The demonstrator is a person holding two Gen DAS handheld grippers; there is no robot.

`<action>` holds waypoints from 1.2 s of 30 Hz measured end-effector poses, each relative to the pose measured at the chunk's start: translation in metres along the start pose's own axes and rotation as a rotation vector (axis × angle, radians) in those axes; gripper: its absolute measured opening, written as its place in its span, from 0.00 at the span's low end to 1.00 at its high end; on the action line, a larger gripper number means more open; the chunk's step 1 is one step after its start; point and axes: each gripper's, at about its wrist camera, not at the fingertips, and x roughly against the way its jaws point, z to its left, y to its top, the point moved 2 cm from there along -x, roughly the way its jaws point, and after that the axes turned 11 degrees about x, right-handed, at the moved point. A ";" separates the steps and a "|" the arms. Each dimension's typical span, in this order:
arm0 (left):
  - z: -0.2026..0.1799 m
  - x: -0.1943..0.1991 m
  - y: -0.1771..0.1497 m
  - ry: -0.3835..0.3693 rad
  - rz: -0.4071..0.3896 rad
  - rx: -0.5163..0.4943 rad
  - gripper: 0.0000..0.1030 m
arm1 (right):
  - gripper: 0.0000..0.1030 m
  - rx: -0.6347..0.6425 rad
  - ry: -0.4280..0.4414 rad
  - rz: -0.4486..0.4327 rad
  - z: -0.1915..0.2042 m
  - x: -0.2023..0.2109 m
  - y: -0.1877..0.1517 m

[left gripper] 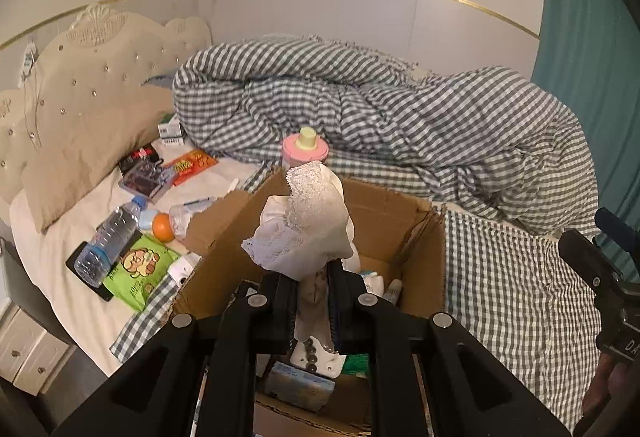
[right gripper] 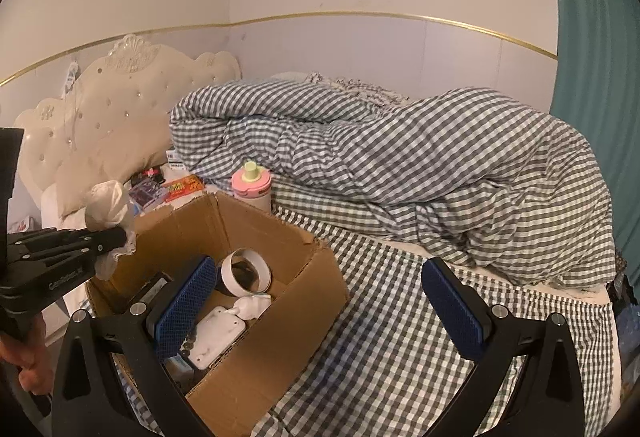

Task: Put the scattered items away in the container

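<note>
My left gripper is shut on a cream lace-edged cloth and holds it above the near left rim of an open cardboard box on the bed. The cloth and left gripper also show in the right wrist view, at the box's left corner. My right gripper is open and empty, low over the box's right side. Inside the box lie a white tape ring, a white plastic piece and other small items.
A pink bottle with a yellow cap stands behind the box. Left of the box on the sheet lie a water bottle, an orange, a green snack bag, a red packet and small boxes. A rumpled checked duvet fills the back.
</note>
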 end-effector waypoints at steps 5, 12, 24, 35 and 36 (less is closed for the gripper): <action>0.004 -0.025 -0.006 0.012 0.049 0.001 0.13 | 1.00 0.001 0.008 0.027 0.000 -0.018 -0.006; 0.009 -0.055 -0.016 0.022 0.114 0.012 0.21 | 1.00 -0.007 0.019 0.064 -0.002 -0.041 -0.014; 0.023 -0.075 -0.015 0.063 0.134 0.046 0.82 | 1.00 -0.012 0.037 0.106 0.001 -0.062 -0.028; 0.002 -0.055 -0.011 0.072 0.085 0.015 1.00 | 1.00 -0.033 0.003 0.071 -0.019 -0.030 -0.027; -0.001 -0.052 -0.011 0.072 0.081 0.010 1.00 | 1.00 -0.036 -0.002 0.066 -0.022 -0.026 -0.028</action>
